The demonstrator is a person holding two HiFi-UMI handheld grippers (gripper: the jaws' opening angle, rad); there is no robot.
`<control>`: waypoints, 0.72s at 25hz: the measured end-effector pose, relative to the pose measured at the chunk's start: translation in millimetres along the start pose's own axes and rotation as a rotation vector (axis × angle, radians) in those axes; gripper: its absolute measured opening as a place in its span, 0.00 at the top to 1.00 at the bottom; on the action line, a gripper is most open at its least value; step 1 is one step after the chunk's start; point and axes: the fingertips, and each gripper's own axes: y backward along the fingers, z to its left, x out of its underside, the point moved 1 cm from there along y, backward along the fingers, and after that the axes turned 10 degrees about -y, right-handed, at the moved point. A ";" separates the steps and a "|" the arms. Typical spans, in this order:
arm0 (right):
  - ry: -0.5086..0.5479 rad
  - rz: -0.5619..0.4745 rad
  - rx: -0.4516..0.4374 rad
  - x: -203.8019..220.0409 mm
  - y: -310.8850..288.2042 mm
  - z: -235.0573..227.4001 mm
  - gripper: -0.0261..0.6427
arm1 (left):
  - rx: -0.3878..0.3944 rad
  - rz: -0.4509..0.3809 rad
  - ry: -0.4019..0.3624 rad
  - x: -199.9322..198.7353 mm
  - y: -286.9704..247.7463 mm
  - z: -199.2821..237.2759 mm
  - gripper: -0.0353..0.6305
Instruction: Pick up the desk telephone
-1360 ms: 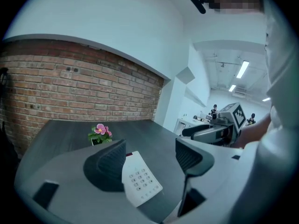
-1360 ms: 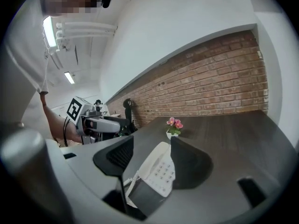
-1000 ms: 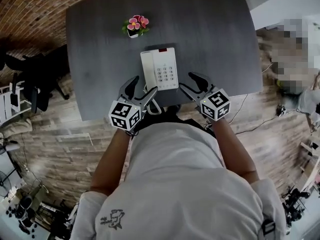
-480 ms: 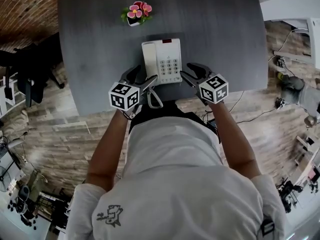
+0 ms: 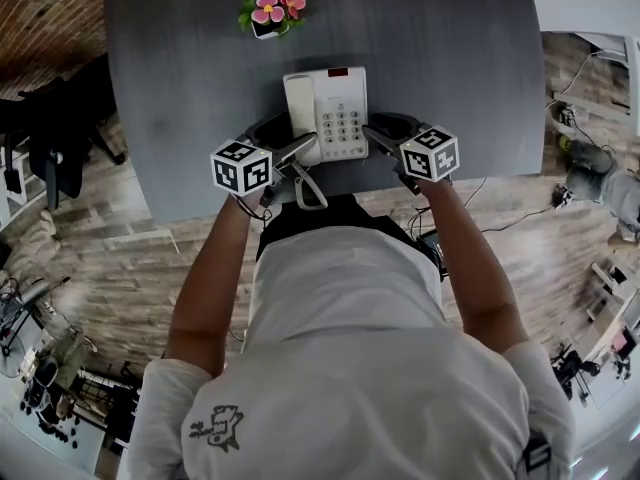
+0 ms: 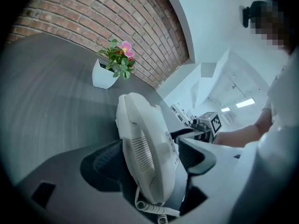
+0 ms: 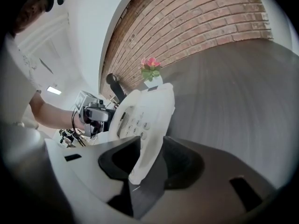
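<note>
A white plastic desk telephone with a keypad (image 5: 325, 113) is being supported flat by a dark grey rectangular table (image 5: 450, 58), near the edge closest to the person. It is being flanked by both grippers. The left gripper (image 5: 283, 140) is being held with its jaws spread around the handset side, the pads lying close to it with no squeeze visible. The right gripper (image 5: 385, 128) is being closed, its jaws apart, with the thin keypad-side edge of the telephone standing between them. A small white pot of pink flowers (image 5: 270, 13) is being seen farther back on the table, well apart from the telephone.
</note>
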 end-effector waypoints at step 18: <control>-0.124 0.020 -0.150 1.4 -10.4 1.4 0.82 | 0.127 -0.007 0.113 9.4 -12.0 5.0 0.40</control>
